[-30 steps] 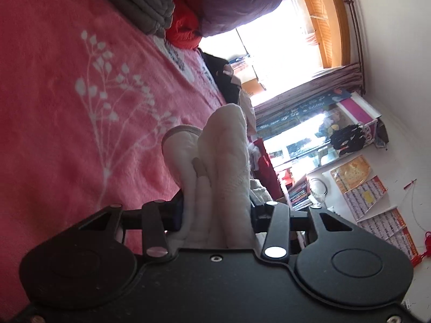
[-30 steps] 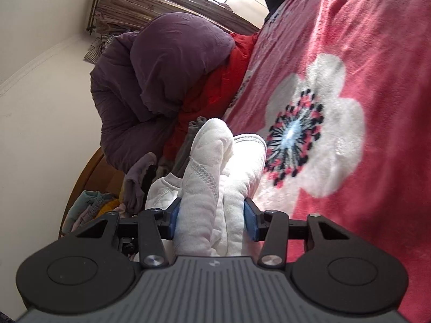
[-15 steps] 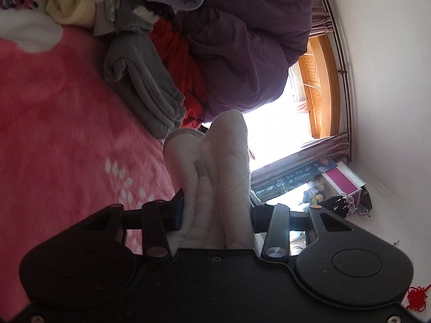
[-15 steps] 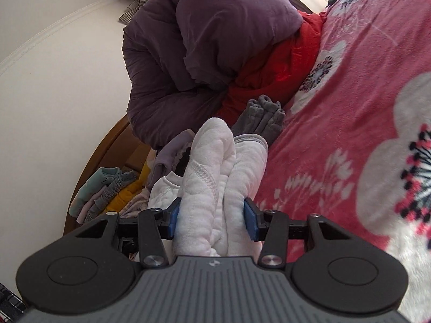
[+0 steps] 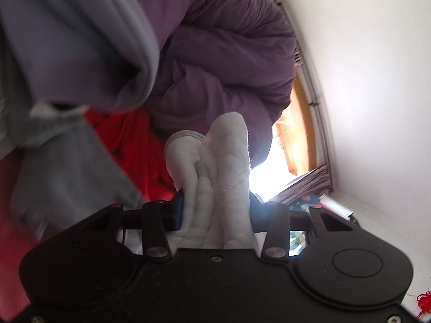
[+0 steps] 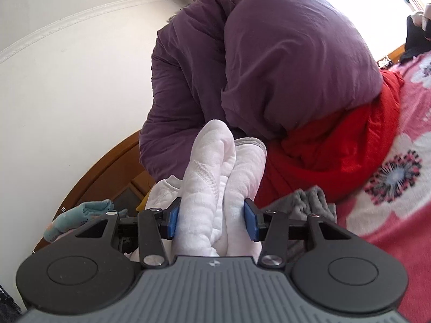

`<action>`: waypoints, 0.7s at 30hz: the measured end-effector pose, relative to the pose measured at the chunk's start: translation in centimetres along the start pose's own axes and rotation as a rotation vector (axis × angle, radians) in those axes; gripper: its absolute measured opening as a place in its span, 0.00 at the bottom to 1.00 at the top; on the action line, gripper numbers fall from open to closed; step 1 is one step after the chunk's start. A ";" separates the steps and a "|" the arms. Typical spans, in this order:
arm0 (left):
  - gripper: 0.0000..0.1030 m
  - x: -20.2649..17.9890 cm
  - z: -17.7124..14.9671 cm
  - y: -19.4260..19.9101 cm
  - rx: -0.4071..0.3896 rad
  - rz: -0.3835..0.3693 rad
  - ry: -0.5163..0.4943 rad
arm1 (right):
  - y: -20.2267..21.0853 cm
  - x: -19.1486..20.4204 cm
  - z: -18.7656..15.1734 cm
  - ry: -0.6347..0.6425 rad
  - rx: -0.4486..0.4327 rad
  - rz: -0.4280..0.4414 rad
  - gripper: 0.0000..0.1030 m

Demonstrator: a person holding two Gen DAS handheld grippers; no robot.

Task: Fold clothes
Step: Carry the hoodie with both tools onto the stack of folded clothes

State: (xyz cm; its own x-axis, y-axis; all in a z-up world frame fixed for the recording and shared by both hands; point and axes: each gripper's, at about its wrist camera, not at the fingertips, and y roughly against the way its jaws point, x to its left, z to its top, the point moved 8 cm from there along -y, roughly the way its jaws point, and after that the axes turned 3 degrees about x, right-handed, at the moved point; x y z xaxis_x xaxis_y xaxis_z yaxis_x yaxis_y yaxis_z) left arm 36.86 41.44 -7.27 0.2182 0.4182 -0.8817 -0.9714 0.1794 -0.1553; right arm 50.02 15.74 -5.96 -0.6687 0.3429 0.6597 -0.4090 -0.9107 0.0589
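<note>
A folded white quilted garment (image 5: 215, 177) is bunched between the pads of my left gripper (image 5: 215, 210), which is shut on it. The same white garment (image 6: 215, 188) fills my right gripper (image 6: 212, 220), whose blue pads press on it from both sides. Both grippers hold it in the air, close to a big purple duvet (image 6: 282, 59) heaped on a red cover (image 6: 331, 156). In the left wrist view the purple duvet (image 5: 223, 62) is right behind the garment, and a blurred lilac-grey cloth (image 5: 80, 40) hangs very near at the upper left.
A folded grey garment (image 6: 309, 202) lies on the pink flowered bedspread (image 6: 398, 193) just right of my right gripper. Folded teal and yellow clothes (image 6: 80, 212) sit by the wooden headboard (image 6: 107, 167) on the left. A white wall (image 5: 377, 80) and bright window (image 5: 285, 148) stand beyond.
Both grippers have swung with the white garment away from the open pink bedspread toward the purple duvet and clothes pile, which now fill the views. The grips are unchanged.
</note>
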 end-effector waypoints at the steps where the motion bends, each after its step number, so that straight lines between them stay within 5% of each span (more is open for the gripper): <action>1: 0.41 0.2 0.4 -0.1 -0.043 0.001 -0.012 | -1.0 -0.4 0.6 -0.008 -0.009 0.021 0.46; 4: 0.42 0.6 1.2 -0.1 -0.187 -0.031 -0.018 | -4.1 -1.1 1.6 -0.026 -0.023 0.083 0.46; 6: 0.50 2.3 1.5 -1.2 -0.200 0.062 0.000 | -6.1 -2.2 1.5 -0.033 -0.019 0.050 0.46; 8: 0.64 5.0 0.9 -3.2 -0.091 0.321 -0.030 | -8.1 -3.7 1.0 -0.040 -0.007 -0.023 0.46; 10: 0.65 7.2 0.2 -4.4 0.010 0.559 -0.086 | -10.5 -6.1 -0.5 -0.080 0.058 -0.145 0.46; 12: 0.65 7.1 -0.6 -4.4 -0.005 0.584 -0.141 | -12.6 -8.6 -2.8 -0.129 0.142 -0.261 0.46; 21: 0.67 1.2 -3.2 -0.9 -0.057 0.685 -0.385 | -12.2 -8.9 -2.5 -0.198 0.085 -0.309 0.46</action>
State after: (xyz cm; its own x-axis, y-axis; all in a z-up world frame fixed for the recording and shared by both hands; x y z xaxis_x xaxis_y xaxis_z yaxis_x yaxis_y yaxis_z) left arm 37.72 38.89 -9.58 -0.4238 0.7001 -0.5746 -0.9023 -0.2711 0.3352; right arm 59.39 24.41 -14.41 -0.3856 0.5606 0.7328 -0.5136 -0.7902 0.3344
